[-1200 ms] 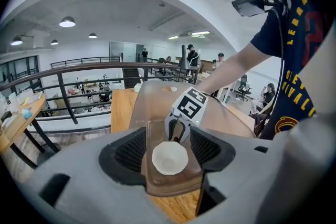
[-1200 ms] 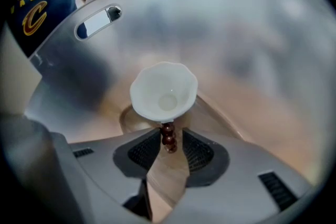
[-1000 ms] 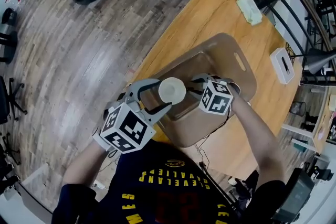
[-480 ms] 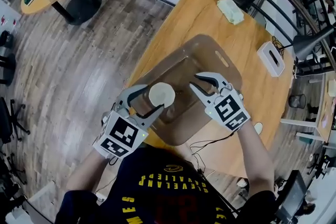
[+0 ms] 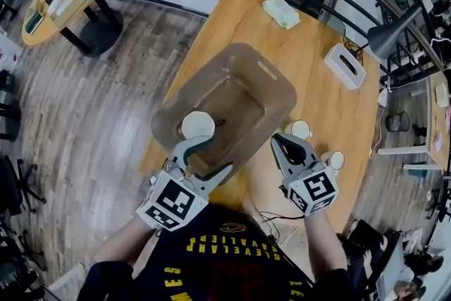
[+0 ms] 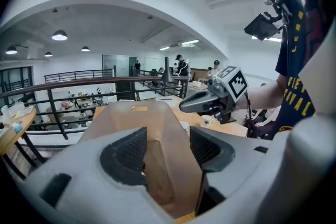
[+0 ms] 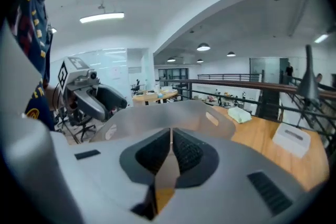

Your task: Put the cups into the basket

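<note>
A white paper cup (image 5: 198, 125) lies in the translucent brown plastic basket (image 5: 280, 96), near left. Another white cup (image 5: 301, 129) is left on the wooden worktop (image 5: 310, 32) at its right. The left gripper (image 5: 211, 155) jaws are held apart, empty. The right gripper (image 5: 284, 144) jaws have just been closing and are together on nothing. They should be reopened before that cup is straddled.

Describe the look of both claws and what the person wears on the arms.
The left claw and right claw are light grey plastic with curved fingers and black ribbed pads. Each carries a white cube printed with black square markers. A thin dark cable trails below the right one. The person wears a dark navy shirt with yellow lettering, forearms uncovered.
</note>
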Motion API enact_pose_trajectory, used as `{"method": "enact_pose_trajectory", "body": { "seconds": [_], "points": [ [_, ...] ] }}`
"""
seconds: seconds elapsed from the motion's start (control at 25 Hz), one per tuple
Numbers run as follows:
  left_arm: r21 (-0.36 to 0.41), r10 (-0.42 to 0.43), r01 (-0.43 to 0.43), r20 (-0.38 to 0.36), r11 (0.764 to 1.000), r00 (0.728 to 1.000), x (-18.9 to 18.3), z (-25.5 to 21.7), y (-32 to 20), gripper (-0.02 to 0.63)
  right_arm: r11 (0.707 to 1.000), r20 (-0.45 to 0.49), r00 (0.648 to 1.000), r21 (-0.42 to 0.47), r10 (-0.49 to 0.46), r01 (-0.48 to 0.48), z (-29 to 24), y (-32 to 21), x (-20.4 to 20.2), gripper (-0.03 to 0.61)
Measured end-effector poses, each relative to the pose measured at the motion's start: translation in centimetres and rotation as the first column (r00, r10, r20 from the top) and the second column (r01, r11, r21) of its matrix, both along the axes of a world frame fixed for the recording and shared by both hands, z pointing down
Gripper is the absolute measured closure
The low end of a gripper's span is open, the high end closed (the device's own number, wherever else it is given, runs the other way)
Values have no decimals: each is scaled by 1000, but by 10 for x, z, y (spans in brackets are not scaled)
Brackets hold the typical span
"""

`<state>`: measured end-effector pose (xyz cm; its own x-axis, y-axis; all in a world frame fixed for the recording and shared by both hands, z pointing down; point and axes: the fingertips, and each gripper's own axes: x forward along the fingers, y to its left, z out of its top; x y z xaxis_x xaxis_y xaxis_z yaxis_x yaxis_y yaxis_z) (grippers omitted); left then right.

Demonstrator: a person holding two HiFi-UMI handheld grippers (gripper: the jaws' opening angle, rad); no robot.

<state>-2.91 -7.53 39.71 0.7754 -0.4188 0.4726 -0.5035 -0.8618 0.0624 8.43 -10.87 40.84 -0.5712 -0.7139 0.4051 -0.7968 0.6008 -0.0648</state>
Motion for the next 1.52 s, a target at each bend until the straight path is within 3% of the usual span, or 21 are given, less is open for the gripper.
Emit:
{"method": "enact_pose_trajectory", "body": {
  "seconds": [0.08, 0.28, 0.4, 0.52, 0.6, 0.96, 1.2, 1.52],
  "points": [
    [15, 38, -37, -40, 999, 998, 20, -9, 16, 362, 996, 49, 995, -31, 88, -87, 11, 20, 15, 559],
    [50, 107, -103, -106, 993, 989, 53, -25, 44, 508, 974, 117, 968, -82, 221, -212, 29, 67, 42, 565],
    [-1, 130, -133, -173, 991, 976, 75, -22, 62, 603, 961, 114, 956, -95, 271, -261, 35, 92, 63, 565],
    [-88, 126, -150, -229, 985, 965, 95, -12, 78, 603, 947, 107, 944, -112, 313, -302, 43, 114, 79, 565],
    [-102, 126, -155, -241, 983, 962, 104, -9, 84, 603, 940, 104, 938, -113, 332, -321, 46, 126, 86, 565],
    [-64, 147, -167, -240, 984, 960, 145, -8, 113, 603, 929, 129, 920, -69, 370, -364, 38, 164, 113, 565],
    [-36, 186, -202, -259, 979, 948, 182, -6, 137, 603, 898, 126, 889, -59, 440, -436, 39, 192, 148, 565],
    [-40, 229, -251, -291, 967, 929, 203, -9, 158, 601, 868, 120, 860, -86, 496, -489, 45, 217, 167, 565]
  ]
}}
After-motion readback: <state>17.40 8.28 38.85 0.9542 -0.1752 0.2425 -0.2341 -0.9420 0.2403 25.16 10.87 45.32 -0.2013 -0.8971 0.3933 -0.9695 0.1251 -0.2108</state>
